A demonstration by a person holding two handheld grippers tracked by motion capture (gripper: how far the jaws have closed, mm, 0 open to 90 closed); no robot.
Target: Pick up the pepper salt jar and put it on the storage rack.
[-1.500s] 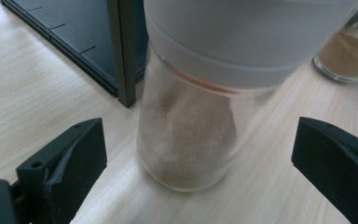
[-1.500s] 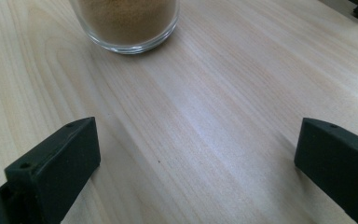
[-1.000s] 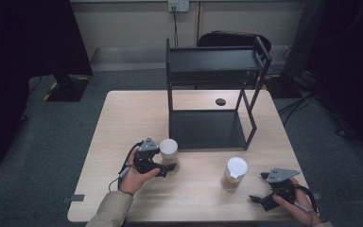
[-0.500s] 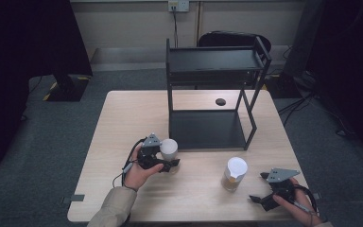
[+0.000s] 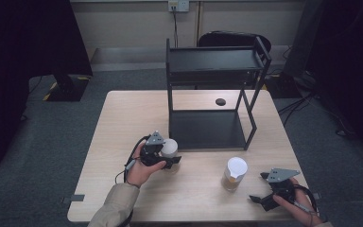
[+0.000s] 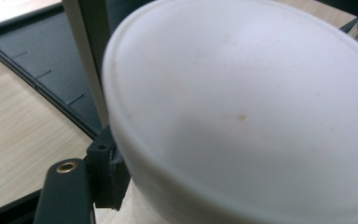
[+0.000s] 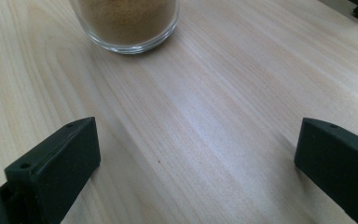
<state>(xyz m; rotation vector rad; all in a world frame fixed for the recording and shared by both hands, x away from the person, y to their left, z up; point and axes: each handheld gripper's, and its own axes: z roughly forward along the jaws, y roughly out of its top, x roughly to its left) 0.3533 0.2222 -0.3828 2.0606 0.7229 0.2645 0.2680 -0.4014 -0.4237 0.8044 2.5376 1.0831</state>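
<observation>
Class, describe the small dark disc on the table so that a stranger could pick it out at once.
Start at the black two-tier shelf rack standing on the far half of the wooden table. Look between its rear legs, just behind the lower shelf: the small dark disc lies flat on bare wood. Unlike the two white-lidded jars nearer the person, it is tiny, black and low.

Two white-lidded glass jars, one (image 5: 170,148) at the left gripper, one (image 5: 234,173) holding brown powder, one black two-tier metal shelf rack (image 5: 212,90), one light wooden table (image 5: 123,118), one small black round disc (image 5: 220,101), two hand-held black grippers, left (image 5: 163,158) and right (image 5: 264,191), one dark chair (image 5: 231,38) behind the table
</observation>
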